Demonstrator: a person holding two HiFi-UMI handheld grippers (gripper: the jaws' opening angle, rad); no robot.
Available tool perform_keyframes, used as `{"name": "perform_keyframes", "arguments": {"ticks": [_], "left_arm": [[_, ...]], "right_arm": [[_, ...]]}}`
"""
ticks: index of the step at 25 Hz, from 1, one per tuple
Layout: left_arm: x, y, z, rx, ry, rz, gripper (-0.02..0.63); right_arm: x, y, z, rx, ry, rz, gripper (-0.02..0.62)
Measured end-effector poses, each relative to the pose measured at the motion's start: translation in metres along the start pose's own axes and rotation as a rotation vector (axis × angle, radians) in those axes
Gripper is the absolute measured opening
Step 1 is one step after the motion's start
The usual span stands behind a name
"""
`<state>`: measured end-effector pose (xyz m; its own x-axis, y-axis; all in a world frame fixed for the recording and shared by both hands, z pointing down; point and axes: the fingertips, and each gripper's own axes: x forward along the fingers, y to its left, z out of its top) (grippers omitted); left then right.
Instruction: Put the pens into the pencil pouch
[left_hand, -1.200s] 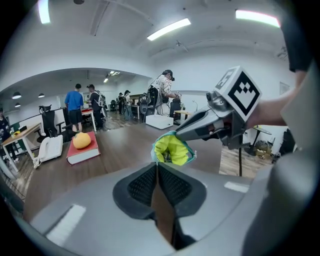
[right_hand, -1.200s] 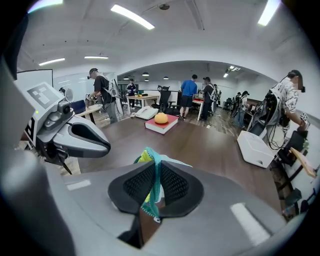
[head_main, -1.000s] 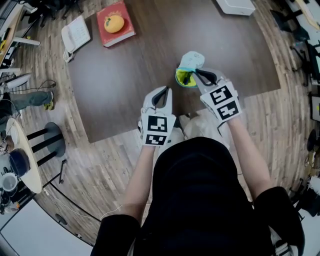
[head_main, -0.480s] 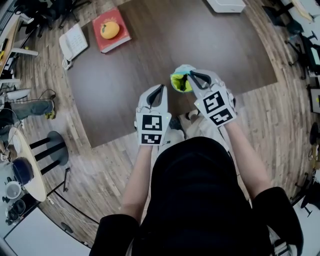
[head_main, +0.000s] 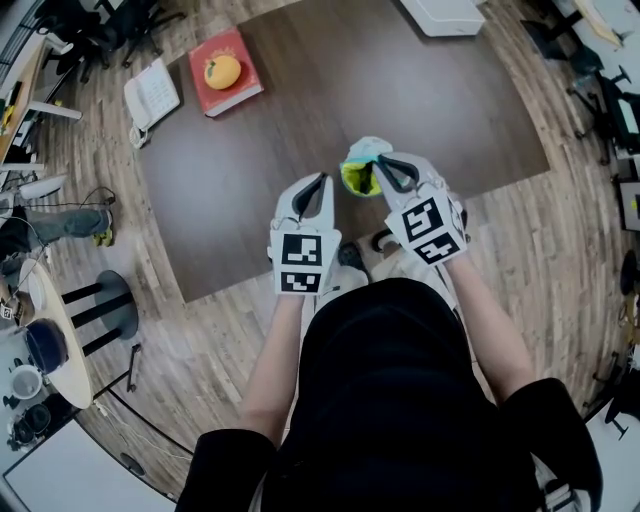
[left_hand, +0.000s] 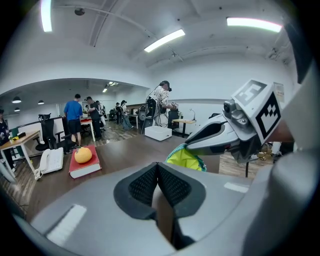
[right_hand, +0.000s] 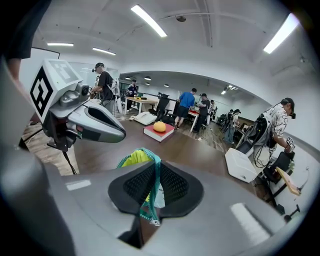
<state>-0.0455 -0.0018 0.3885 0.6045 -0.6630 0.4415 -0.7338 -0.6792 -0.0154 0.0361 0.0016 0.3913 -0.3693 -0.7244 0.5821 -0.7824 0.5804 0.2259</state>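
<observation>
My right gripper (head_main: 376, 168) is shut on the teal zipper edge of the pencil pouch (head_main: 358, 170), which hangs open over the table's near edge and shows its yellow-green lining. In the right gripper view the zipper tape (right_hand: 150, 192) runs between the pads, and the pouch (right_hand: 133, 159) bulges just past my right gripper (right_hand: 151, 172). My left gripper (head_main: 320, 182) is shut on nothing, a little to the left of the pouch. In the left gripper view the left gripper (left_hand: 158, 167) has its pads together, with the pouch (left_hand: 186, 157) ahead on the right. No pen shows in any view.
A red book (head_main: 240, 85) with an orange (head_main: 222, 70) on it lies at the far left of the dark table (head_main: 300, 110). Beside it is a white phone (head_main: 152, 95). A white box (head_main: 440, 15) sits at the far edge. Stools stand on the floor to the left, and people stand in the background.
Both grippers have risen a little. The pouch has come up with the right gripper, which has rolled slightly. Neither gripper's jaws have visibly changed.
</observation>
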Motion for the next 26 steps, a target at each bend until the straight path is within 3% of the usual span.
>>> {"name": "perform_keyframes", "arguments": {"ticks": [26], "left_arm": [[-0.008, -0.029, 0.016, 0.016, -0.040, -0.035, -0.003]], "right_arm": [[-0.032, -0.012, -0.007, 0.027, -0.002, -0.084, 0.035]]}}
